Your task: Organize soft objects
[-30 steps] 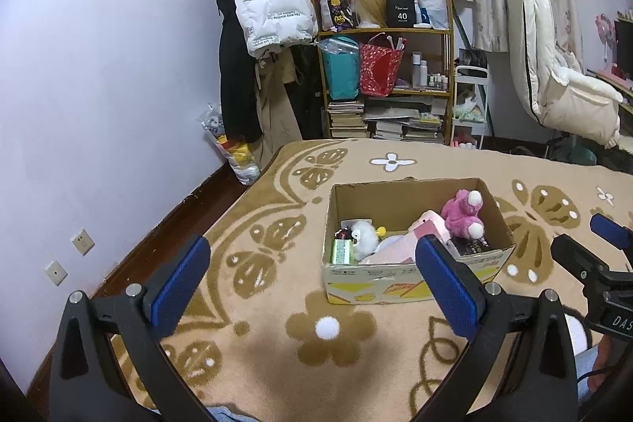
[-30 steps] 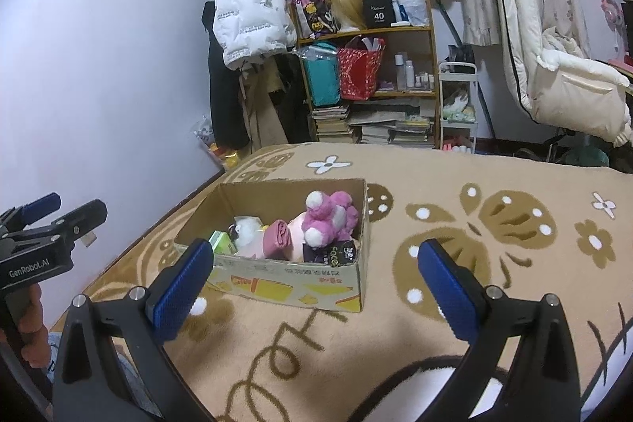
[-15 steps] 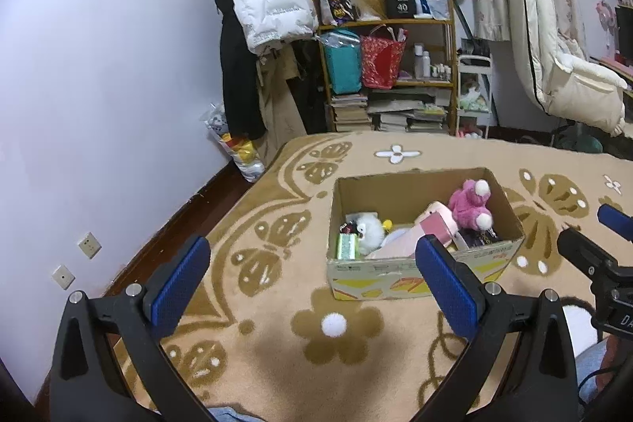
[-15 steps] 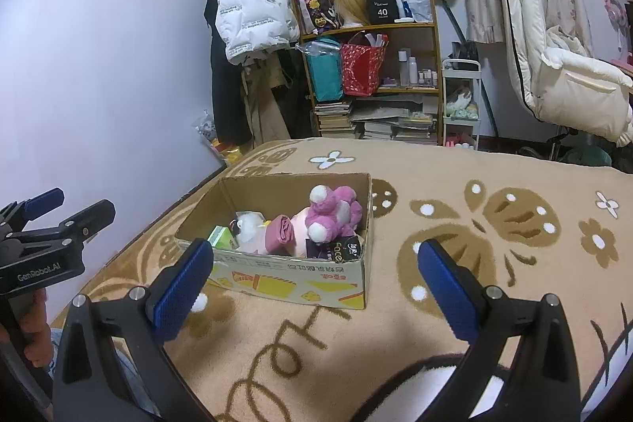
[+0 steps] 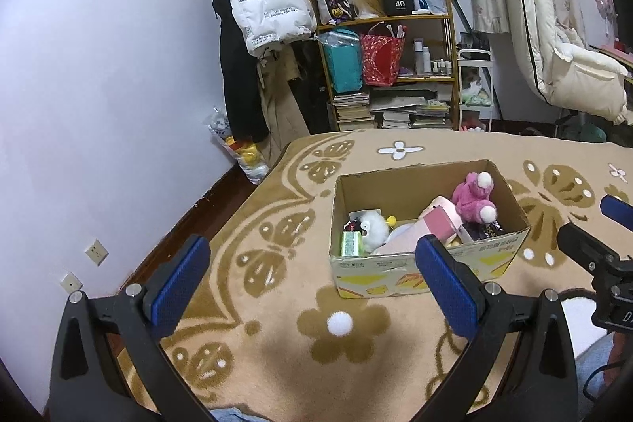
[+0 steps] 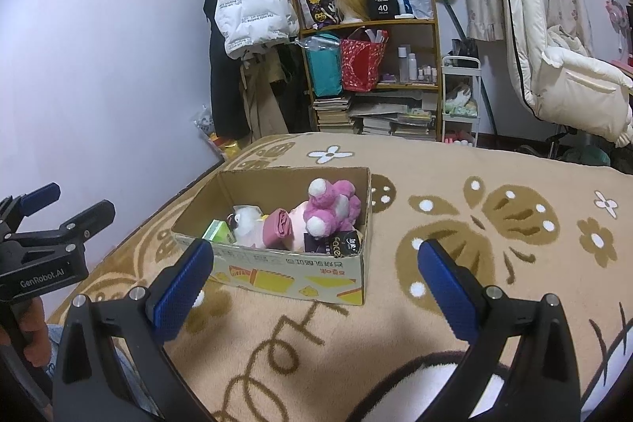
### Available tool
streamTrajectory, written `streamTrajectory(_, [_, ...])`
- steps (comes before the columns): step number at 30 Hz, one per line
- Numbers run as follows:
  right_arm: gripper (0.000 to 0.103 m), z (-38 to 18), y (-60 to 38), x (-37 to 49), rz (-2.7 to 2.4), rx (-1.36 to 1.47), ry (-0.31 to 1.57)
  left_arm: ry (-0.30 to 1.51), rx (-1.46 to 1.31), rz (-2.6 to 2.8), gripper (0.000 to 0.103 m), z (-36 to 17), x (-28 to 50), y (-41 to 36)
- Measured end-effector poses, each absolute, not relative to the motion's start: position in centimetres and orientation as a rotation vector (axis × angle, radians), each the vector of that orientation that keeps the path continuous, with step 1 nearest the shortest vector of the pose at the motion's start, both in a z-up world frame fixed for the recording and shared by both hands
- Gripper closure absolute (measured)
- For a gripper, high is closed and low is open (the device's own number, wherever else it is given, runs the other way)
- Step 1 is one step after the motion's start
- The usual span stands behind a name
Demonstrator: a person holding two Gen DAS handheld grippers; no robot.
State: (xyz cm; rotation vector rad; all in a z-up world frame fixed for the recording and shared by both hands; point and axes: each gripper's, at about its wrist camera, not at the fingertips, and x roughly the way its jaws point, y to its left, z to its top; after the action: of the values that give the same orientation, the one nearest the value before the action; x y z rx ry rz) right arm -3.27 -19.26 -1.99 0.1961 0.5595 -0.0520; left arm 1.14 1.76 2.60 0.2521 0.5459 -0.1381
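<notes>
Cardboard box (image 5: pixel 427 256) on a patterned blanket (image 5: pixel 277 311), ahead of both tools. Inside: pink plush toy (image 5: pixel 474 196) at far right, white fluffy toy (image 5: pixel 374 226) at left, among packets. Left gripper (image 5: pixel 312 275) and right gripper (image 6: pixel 312 275) spread wide, empty, hovering near. Risk, likely: snagging a box wall or pinching a packet along with a crowded toy.

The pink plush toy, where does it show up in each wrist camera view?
Left wrist: pink plush toy lies at the box's right end, right of centre.
Right wrist: pink plush toy at the box's far right corner, near centre.
Shared landmark: the cardboard box on the patterned blanket.
</notes>
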Motion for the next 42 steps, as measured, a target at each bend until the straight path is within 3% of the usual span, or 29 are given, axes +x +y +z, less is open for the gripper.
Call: streamTrajectory(42, [0.0, -2.5, -19.9, -3.2, -0.05, 0.208, 0.567, 0.57, 0.218, -0.158, 0.0, 2.2, 1.5, 2.6])
